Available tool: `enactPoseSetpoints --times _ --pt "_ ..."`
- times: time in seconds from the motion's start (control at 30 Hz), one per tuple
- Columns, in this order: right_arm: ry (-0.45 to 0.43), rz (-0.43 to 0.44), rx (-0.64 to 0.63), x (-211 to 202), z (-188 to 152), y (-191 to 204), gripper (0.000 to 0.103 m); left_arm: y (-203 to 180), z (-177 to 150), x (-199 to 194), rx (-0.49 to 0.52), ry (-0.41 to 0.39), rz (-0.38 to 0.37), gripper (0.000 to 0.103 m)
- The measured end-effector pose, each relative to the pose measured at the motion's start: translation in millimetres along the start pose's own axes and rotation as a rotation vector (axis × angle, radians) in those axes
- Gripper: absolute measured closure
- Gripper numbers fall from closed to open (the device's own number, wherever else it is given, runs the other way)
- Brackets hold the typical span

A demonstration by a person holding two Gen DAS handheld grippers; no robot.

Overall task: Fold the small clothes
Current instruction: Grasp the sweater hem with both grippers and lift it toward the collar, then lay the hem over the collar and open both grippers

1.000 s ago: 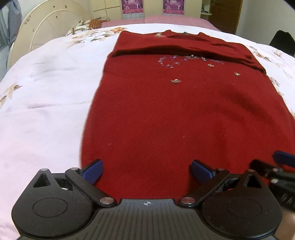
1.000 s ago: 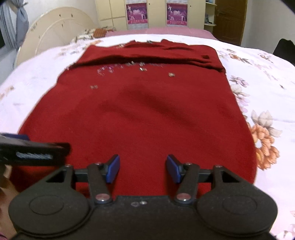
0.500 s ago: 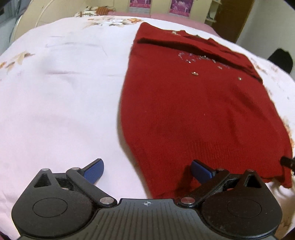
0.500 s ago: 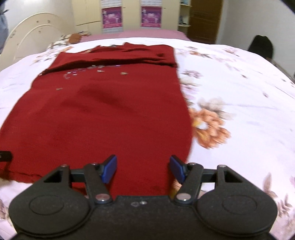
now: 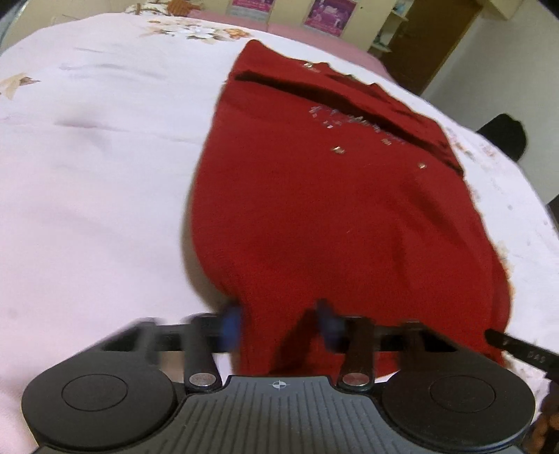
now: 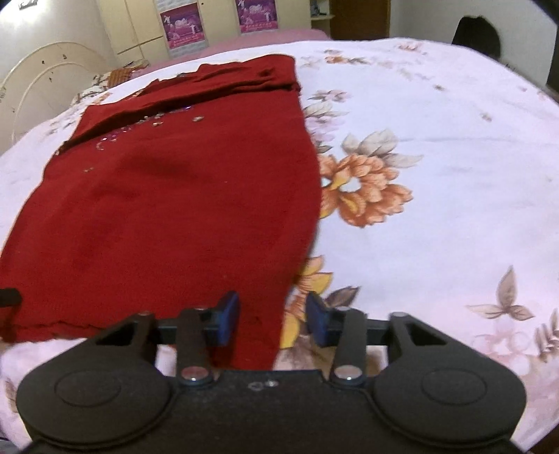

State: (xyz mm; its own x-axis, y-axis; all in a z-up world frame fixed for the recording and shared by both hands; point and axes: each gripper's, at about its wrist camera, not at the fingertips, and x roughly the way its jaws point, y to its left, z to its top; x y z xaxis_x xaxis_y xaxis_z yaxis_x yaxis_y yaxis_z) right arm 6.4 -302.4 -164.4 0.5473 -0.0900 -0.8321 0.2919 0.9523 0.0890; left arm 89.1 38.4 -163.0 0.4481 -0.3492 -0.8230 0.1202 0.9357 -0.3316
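Observation:
A dark red knit sweater (image 5: 332,209) with small sequins on the chest lies flat on the bed, sleeves folded across its top; it also shows in the right wrist view (image 6: 174,195). My left gripper (image 5: 279,326) sits at the hem's near left corner, its blue pads half closed around the fabric, blurred by motion. My right gripper (image 6: 272,317) sits at the hem's near right corner, pads narrowed with the sweater's edge between them, a gap still showing.
The bed has a pale pink floral cover (image 6: 419,174). A white rounded headboard (image 6: 45,77) stands at the far left. A dark object (image 5: 503,136) sits at the right bed edge. A wardrobe with posters (image 6: 181,24) stands behind.
Both grippers moved outward to the hem's two corners, and their jaws have narrowed from wide open. The left pads are mid-motion around the fabric.

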Motion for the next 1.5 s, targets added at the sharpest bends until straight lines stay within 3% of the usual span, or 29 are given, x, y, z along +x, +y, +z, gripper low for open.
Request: enactPoseSetpoints --times 0.07,0.1,0.13,0.33,0.6,0.8,1.03,1.37,1.5 --pt "0.027 0.027 0.008 1.3 4.9 0.5 0.08 1.8 5.6 7.7 -0.035 0.04 -0.044 0.096" --pt "0.049 0.057 0.017 1.4 7.6 -0.2 0.092 0.0 7.1 9.4 -0.027 0.039 -0.049 0.096" --pt "0.07 0.094 0.029 2.3 11.2 -1.7 0.094 -2.5 7.6 8.9 -0.018 0.035 -0.054 0.096" --pt "0.064 0.218 0.079 -4.9 35.6 -5.7 0.095 -17.6 39.4 1.3 0.009 -0.041 -0.105 0.096" --pt "-0.125 0.256 0.062 -8.6 112.4 -1.4 0.096 -38.8 135.4 13.3 0.043 -0.204 -0.128 0.096" --pt "-0.219 0.263 0.079 35.3 198.1 -0.8 0.096 -50.4 210.4 68.0 0.006 -0.261 -0.107 0.096" --pt "-0.229 0.255 0.123 120.3 278.6 0.3 0.097 -50.4 272.2 134.8 -0.032 -0.278 -0.046 0.096" --pt "-0.159 0.25 0.326 207.0 329.6 -27.4 0.096 -50.4 334.3 199.8 -0.053 -0.277 0.037 0.096" --pt "-0.175 0.191 0.249 219.4 333.9 -14.4 0.095 -55.2 343.1 224.2 -0.029 -0.238 0.082 0.096"
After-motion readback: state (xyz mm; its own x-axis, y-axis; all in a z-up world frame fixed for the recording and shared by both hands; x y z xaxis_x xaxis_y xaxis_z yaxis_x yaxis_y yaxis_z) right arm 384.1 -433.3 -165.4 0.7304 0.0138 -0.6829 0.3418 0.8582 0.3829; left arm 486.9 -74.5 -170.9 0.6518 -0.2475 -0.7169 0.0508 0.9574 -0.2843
